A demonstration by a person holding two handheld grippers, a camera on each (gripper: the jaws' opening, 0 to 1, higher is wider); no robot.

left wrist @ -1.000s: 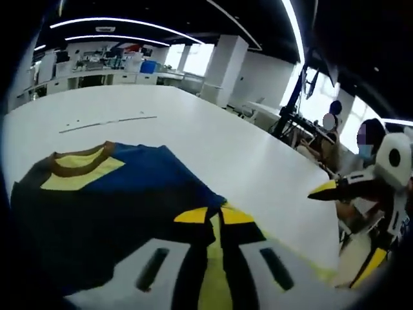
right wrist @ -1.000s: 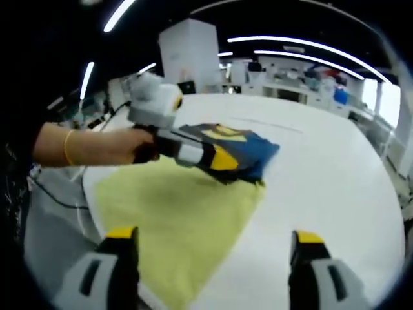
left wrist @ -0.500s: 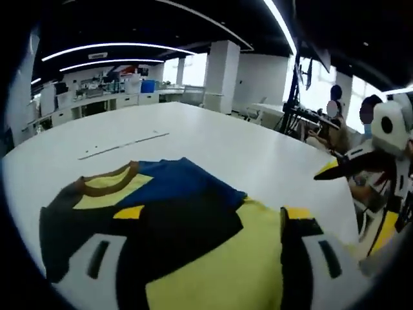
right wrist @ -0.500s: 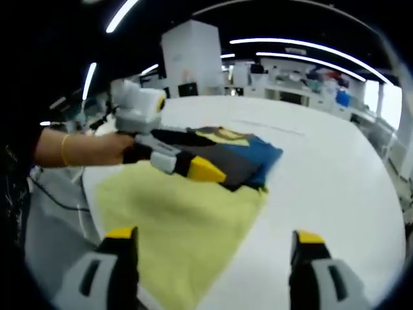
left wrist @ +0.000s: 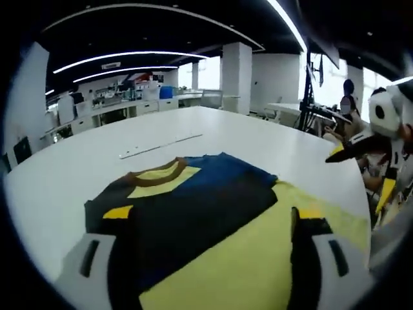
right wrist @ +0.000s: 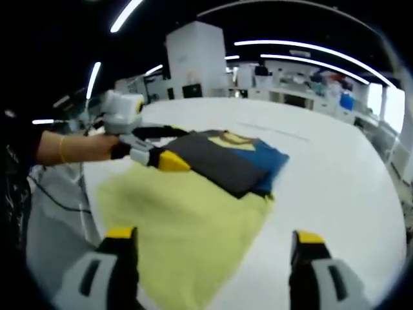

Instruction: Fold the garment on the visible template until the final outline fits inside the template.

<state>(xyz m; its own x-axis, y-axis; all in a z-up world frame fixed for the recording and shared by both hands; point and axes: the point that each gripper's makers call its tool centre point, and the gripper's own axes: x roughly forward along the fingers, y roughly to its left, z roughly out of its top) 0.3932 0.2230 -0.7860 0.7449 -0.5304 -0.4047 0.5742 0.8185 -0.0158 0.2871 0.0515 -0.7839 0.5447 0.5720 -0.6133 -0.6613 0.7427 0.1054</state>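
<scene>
**Count of the things on the desk**

There is one white desk [right wrist: 335,174]. On it lies one yellow template [right wrist: 187,226]. On the template lies one folded garment [right wrist: 226,158], dark with a blue part and a yellow patch at the collar. There are two tongs: the left tongs [left wrist: 206,223] and the right tongs [right wrist: 210,240], each with two jaws that have yellow tips. One hand [right wrist: 87,145] holds the left tongs.

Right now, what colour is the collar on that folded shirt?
Brown, with a yellow patch under it; the collar shows best in the left gripper view.
</scene>
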